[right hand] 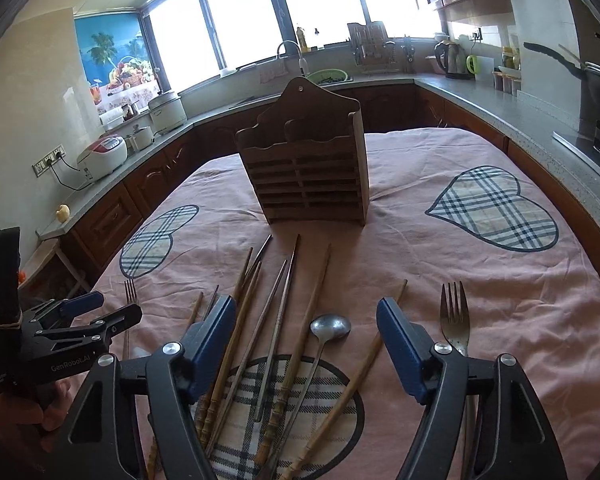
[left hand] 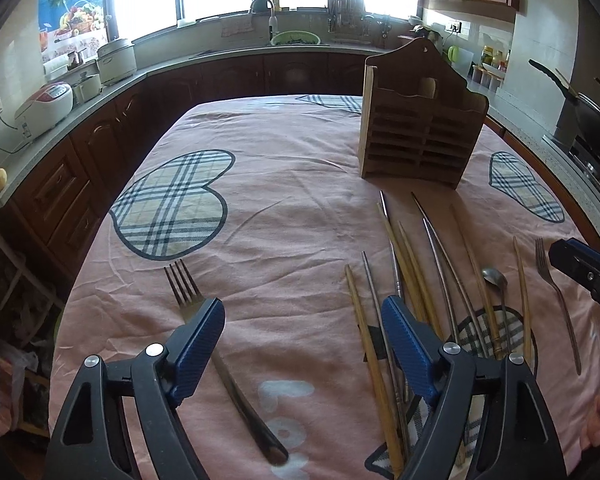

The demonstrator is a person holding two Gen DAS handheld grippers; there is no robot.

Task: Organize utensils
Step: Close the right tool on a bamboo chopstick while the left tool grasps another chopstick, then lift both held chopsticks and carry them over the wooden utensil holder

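A wooden slatted utensil holder (left hand: 418, 132) (right hand: 312, 176) stands upright on the pink tablecloth. Several wooden and metal chopsticks (left hand: 410, 276) (right hand: 260, 320) lie in front of it, with a metal spoon (left hand: 495, 278) (right hand: 330, 327). One fork (left hand: 186, 286) (right hand: 130, 292) lies at the left, under my left gripper (left hand: 302, 312), which is open and empty. Another fork (left hand: 552, 280) (right hand: 454, 316) lies at the right, beside my right gripper (right hand: 306, 312), open and empty above the spoon and chopsticks. Each gripper shows in the other view, the right (left hand: 584, 274) and the left (right hand: 84, 320).
The table (left hand: 292, 208) is covered by a pink cloth with plaid hearts. Kitchen counters surround it, with rice cookers (left hand: 44, 108) at the left, a sink (left hand: 296, 38) at the back and a stove with a pan (left hand: 592, 120) at the right.
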